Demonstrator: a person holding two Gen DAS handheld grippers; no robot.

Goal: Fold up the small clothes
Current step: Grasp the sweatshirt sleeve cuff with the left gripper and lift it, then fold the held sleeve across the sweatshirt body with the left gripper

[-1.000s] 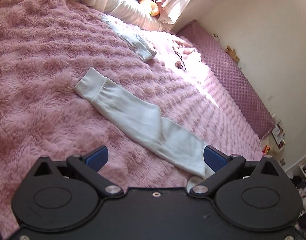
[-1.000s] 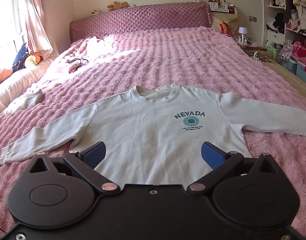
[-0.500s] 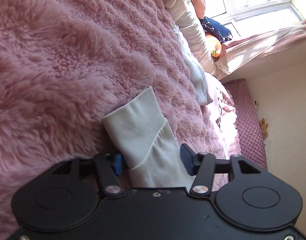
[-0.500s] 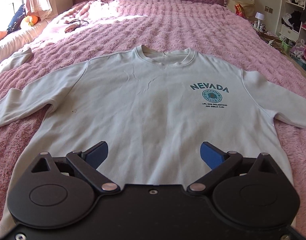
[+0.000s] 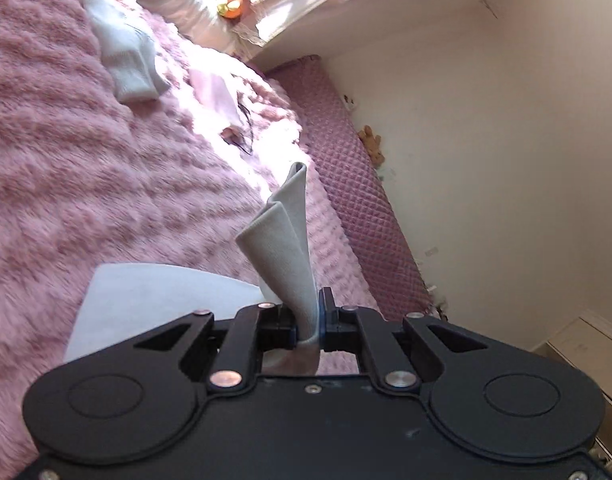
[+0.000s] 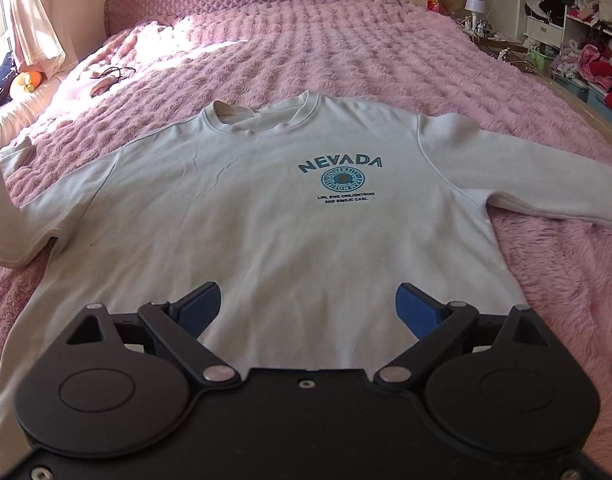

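The fingers point(image 5: 306, 322) of the left gripper are clenched on the sweatshirt's cuff point(image 5: 284, 236), which sticks up past them above the pink bed point(image 5: 86, 160). The right gripper's fingers point(image 6: 204, 308) are spread wide, nothing gripped, with the sweatshirt point(image 6: 266, 220) lying flat ahead.

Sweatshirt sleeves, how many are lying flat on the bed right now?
1. The right-hand sleeve lies flat on the pink blanket. The other sleeve's cuff is lifted, pinched in the left gripper.
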